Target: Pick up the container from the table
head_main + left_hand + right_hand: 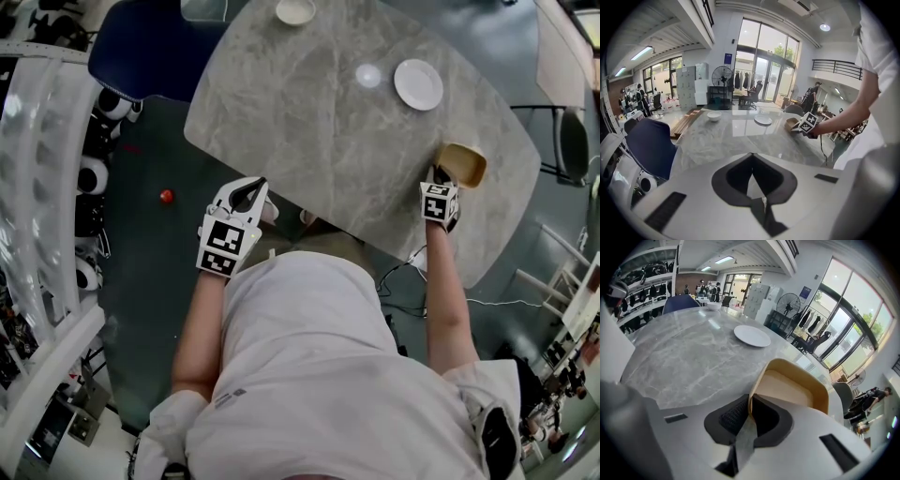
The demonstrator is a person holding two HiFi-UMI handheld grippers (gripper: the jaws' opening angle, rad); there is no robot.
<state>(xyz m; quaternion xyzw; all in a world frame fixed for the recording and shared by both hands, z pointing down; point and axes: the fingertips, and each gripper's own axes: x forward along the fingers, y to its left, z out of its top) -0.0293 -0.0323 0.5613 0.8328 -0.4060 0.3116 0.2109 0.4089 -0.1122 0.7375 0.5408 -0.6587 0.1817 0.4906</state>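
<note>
1. the tan container [464, 165] sits at the near right edge of the marble table [309, 122].
2. the right gripper [750, 414] pinches its thin near wall, seemingly ready to lift.
3. the left gripper [753, 183] hangs closed and empty off the table, probably unneeded.

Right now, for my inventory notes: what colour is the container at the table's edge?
The container is tan, like light wood; clearest in the right gripper view.

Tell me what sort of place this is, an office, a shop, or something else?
Probably an open-plan workshop or lab in a commercial building. Tall glass doors front a high hall, shelves of equipment line one side, and a standing fan and lockers stand behind the stone table.
</note>
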